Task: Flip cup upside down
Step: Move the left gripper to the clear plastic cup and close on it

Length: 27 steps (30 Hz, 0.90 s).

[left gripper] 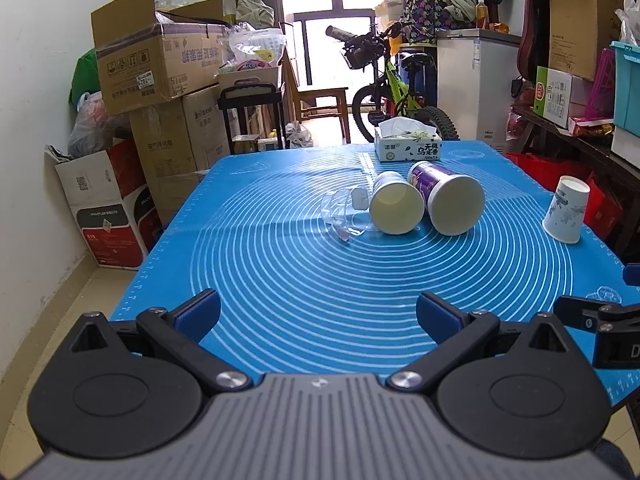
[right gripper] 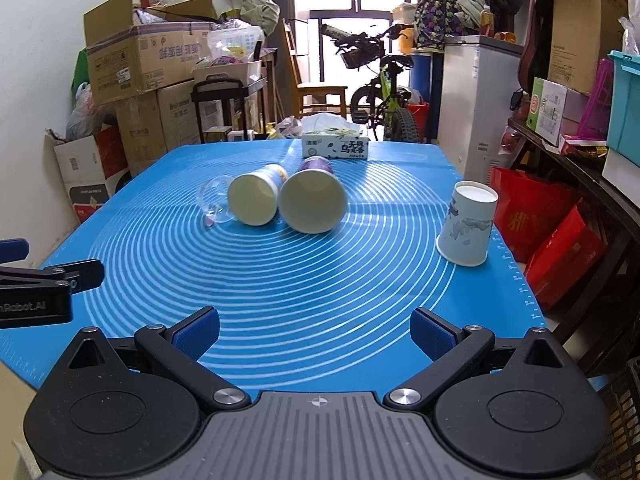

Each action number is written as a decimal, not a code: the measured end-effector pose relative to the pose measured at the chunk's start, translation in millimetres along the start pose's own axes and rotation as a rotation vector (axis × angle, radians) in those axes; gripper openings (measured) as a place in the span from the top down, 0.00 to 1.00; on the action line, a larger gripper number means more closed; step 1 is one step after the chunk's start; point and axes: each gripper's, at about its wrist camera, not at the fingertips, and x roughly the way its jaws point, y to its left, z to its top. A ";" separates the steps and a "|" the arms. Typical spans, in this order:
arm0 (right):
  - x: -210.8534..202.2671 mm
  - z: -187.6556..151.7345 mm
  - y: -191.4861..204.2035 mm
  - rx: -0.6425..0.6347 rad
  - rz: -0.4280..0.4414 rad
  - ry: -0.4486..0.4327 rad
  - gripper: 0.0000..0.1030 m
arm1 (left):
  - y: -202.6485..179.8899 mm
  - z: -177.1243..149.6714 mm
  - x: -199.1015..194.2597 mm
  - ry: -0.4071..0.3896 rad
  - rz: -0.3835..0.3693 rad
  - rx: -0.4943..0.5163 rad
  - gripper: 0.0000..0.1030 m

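A white paper cup with a grey-blue print (right gripper: 467,224) stands mouth down near the right edge of the blue mat (right gripper: 304,280); it also shows in the left wrist view (left gripper: 566,209). Two paper cups lie on their sides mid-mat, mouths toward me: a yellow-lined one (right gripper: 254,199) (left gripper: 396,208) and a purple one (right gripper: 313,200) (left gripper: 450,203). A clear plastic cup (right gripper: 214,202) (left gripper: 344,214) lies beside them. My left gripper (left gripper: 318,316) is open and empty near the front edge. My right gripper (right gripper: 314,330) is open and empty, to the right of the left one.
A tissue box (right gripper: 335,146) sits at the mat's far edge. Stacked cardboard boxes (right gripper: 140,80) stand at the left. A bicycle (right gripper: 380,92) and a white cabinet (right gripper: 476,112) stand behind the table. A shelf (right gripper: 580,168) with red bags runs along the right.
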 end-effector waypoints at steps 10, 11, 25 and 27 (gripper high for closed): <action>32.4 34.2 -13.9 0.029 -0.024 -0.049 0.00 | 8.3 31.2 52.2 0.112 -0.011 -0.037 0.00; 37.1 37.5 -15.2 0.030 -0.026 -0.051 0.00 | 10.7 34.6 58.8 0.133 -0.017 -0.055 0.00; 109.3 66.9 -15.2 -0.006 -0.041 -0.049 0.00 | 33.9 89.3 161.5 0.243 0.075 -0.232 0.00; 119.8 67.9 -12.9 -0.017 -0.041 -0.043 0.00 | 36.7 95.1 176.3 0.265 0.069 -0.277 0.00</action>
